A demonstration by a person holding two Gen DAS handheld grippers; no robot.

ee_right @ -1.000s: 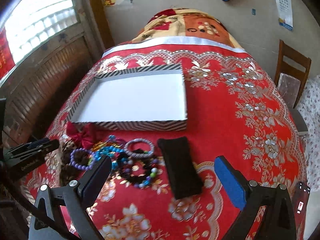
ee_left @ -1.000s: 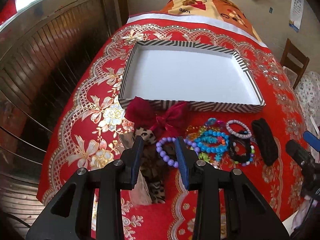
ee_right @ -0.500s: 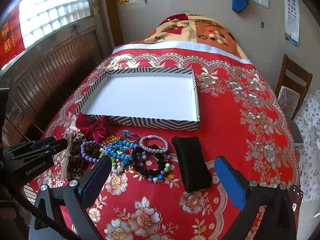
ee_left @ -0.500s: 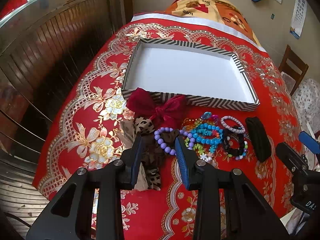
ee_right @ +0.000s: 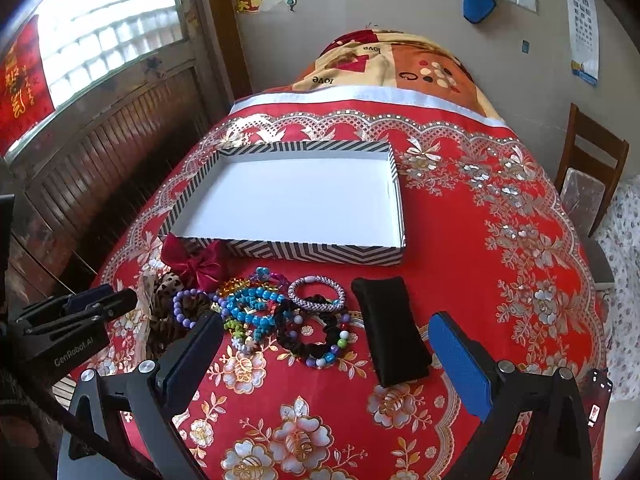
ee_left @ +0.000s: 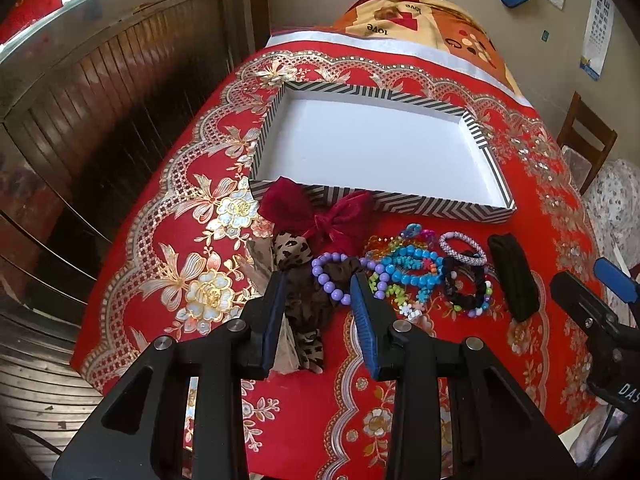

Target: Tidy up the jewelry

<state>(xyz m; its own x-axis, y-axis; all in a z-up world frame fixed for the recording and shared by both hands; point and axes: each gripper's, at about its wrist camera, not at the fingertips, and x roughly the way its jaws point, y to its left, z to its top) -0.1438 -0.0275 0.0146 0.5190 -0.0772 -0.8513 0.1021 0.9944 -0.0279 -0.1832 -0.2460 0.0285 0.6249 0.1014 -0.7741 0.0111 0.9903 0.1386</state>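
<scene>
The word "love" appears twice, upside down, on the orange blanket. "GenRobot.AI" is printed on the left gripper; "DAS", cut off, on the right gripper. The wall chart seems to carry rows of E-shaped signs.

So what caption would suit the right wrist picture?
Open right gripper hovering above bead bracelets and a black pouch, before an empty striped box.
</scene>
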